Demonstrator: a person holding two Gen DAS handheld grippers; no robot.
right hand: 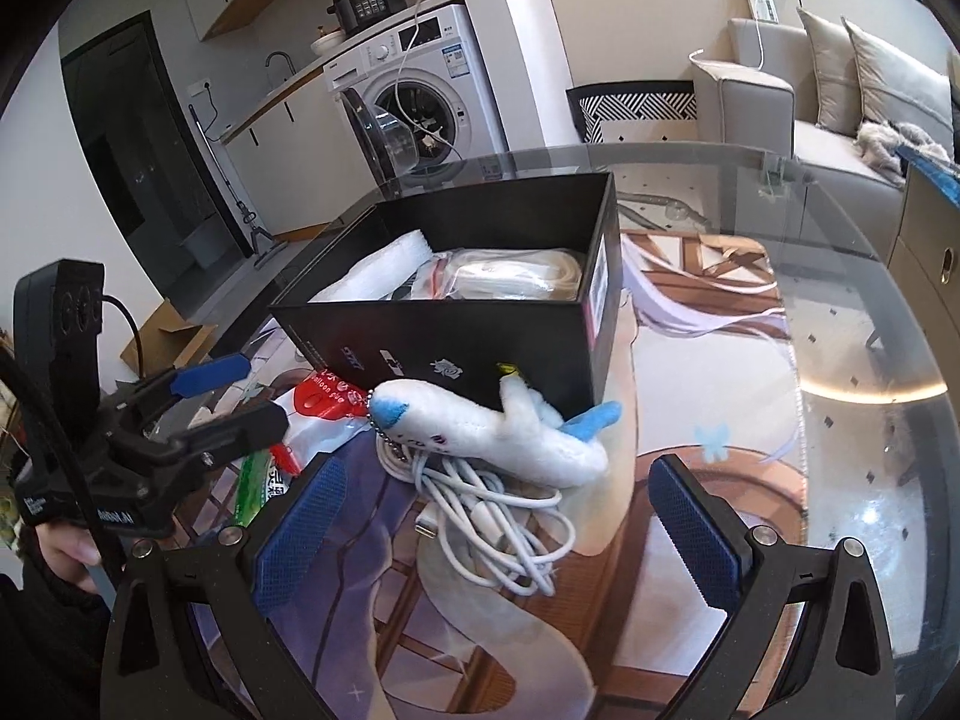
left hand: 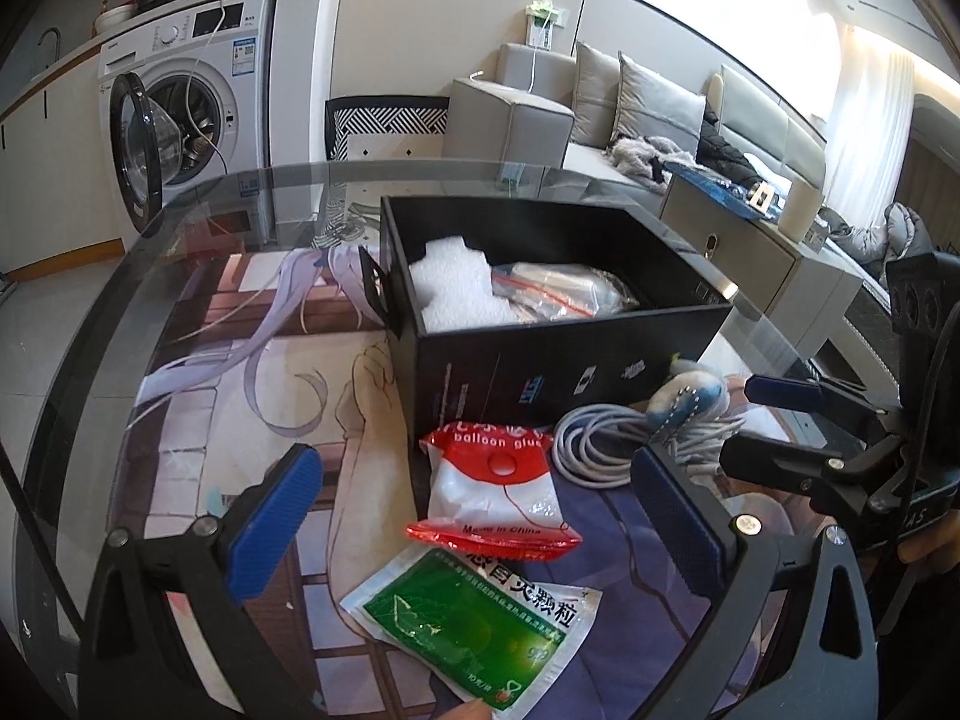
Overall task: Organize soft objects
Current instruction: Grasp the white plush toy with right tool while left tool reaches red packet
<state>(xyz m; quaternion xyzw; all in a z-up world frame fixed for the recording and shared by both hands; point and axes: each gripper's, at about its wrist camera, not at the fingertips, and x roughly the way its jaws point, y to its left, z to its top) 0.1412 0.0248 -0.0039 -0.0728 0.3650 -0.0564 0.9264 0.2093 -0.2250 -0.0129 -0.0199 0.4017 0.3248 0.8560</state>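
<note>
Nearest our left gripper, low between its spread, empty fingers, lies the green sachet, and just beyond it, overlapping its far edge, the red-and-white pouch marked balloon glue; both rest on the printed mat on the glass table, in front of the black box and not yet in it. Moving right, we find the white cable coiled loosely on the mat, with the plush toy lying across it and touching the box's near wall. Our right gripper hangs over that pair with its fingers wide apart, gripping nothing. Inside the box we already see a piece of white foam on the left and clear zip bags on the right, holding something pale that we cannot make out. We judge the job part done: some soft things are packed, while four pieces, sachet, pouch, cable and toy, are left outside. The box looks to have room above what is packed. With both grippers open and each facing its own cluster, we take it that the next pick has not begun, and we cannot tell which piece will go first.
</note>
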